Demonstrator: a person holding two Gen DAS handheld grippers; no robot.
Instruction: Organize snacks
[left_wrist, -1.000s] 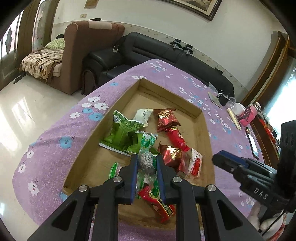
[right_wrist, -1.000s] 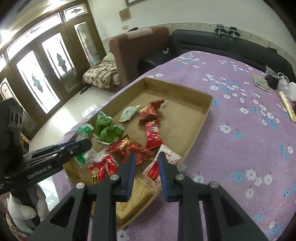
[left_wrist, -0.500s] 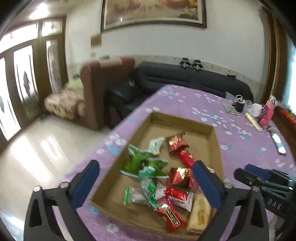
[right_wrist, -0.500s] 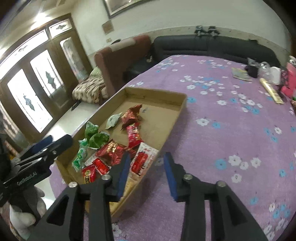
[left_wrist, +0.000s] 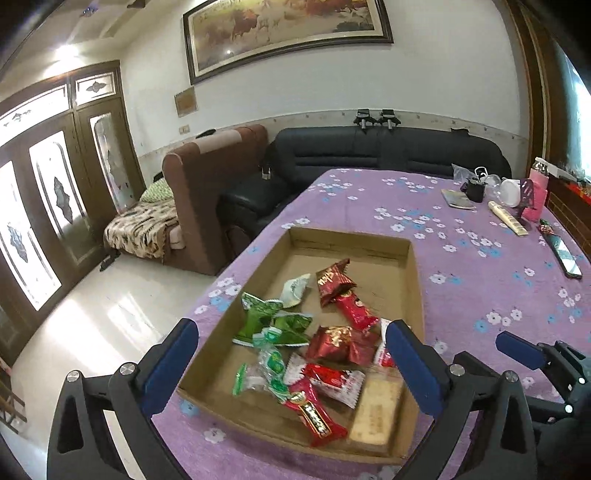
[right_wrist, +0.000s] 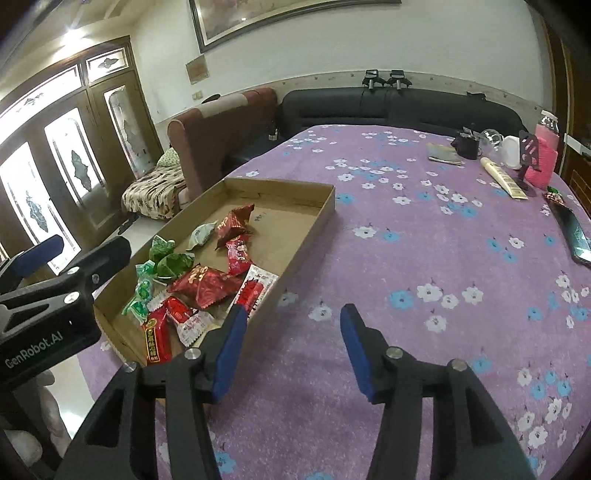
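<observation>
Both empty: left hand-held gripper (left_wrist: 291, 347) wide open; right hand-held gripper (right_wrist: 293, 328) opening.

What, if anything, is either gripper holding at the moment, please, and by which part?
Nothing is held. The left gripper stands wide open above the snack box; the right gripper, jaws opening, is empty over the tablecloth.

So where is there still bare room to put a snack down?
The far half of the cardboard box is bare beyond the red packets. The purple cloth right of it lies open. The near end, around the biscuit, is crowded.

Soft daylight, floor glare, fisheye warping
</observation>
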